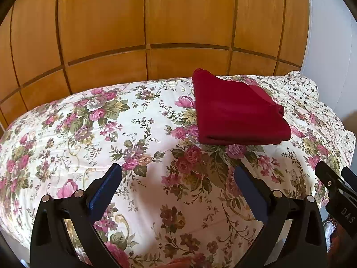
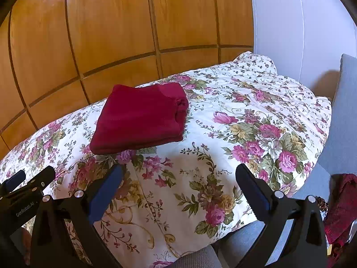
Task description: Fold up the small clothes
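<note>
The near edge of the bed is cut off behind the gripper frames in both views, and what lies below it is hard to read: a strip of orange-red at the bottom of the left wrist view cannot be identified. At the far right of the right wrist view a dark red patterned cloth is only partly in frame, and its shape cannot be made out.

The folded red garment lies flat on the floral quilt, towards the far side of the bed, in front of the wooden panelled wall. Its stacked layers show along the near edge, and a rolled or bunched end sits at its right side.

Only the right wrist view shows the grey upholstered surface to the right of the bed and the white wall behind it. Only the left wrist view shows the quilt running far out to the left.

The left gripper hangs above the near part of the quilt, its jaws spread wide with nothing between them. The right gripper is level with it on the right, jaws likewise released and empty. Each appears at the edge of the other's view, side by side, both well short of the garment and touching nothing.
</note>
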A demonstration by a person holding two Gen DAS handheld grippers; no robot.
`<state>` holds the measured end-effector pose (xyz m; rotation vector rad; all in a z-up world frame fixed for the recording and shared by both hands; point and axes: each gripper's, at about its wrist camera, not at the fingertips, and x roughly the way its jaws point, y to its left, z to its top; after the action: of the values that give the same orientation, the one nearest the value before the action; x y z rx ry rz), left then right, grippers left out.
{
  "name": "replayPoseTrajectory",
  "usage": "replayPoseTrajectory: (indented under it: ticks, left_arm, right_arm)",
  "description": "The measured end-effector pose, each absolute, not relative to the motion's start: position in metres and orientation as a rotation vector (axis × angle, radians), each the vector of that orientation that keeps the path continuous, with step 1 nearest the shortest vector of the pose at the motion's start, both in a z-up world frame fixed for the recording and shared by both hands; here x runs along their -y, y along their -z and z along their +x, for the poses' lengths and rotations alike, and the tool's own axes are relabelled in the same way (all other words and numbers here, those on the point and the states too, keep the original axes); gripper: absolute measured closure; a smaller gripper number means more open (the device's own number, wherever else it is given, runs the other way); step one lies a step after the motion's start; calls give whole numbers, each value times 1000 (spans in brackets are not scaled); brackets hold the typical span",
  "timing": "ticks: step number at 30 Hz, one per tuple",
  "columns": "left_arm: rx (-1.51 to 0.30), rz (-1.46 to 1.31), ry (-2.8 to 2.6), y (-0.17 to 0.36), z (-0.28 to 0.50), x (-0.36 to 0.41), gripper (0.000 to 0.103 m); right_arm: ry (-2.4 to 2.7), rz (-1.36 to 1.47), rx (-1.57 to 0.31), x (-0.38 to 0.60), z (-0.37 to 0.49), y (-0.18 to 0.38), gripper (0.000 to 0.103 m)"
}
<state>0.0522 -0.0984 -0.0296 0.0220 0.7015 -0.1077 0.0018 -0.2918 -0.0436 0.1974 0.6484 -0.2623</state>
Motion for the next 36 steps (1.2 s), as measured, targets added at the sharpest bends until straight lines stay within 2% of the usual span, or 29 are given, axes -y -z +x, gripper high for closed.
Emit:
replayPoseTrajectory:
  ticks: [36]
  left_arm:
    - [-703, 20, 120, 33, 50, 98, 3]
  right_arm:
    - [256, 202, -674, 292, 5, 49, 2]
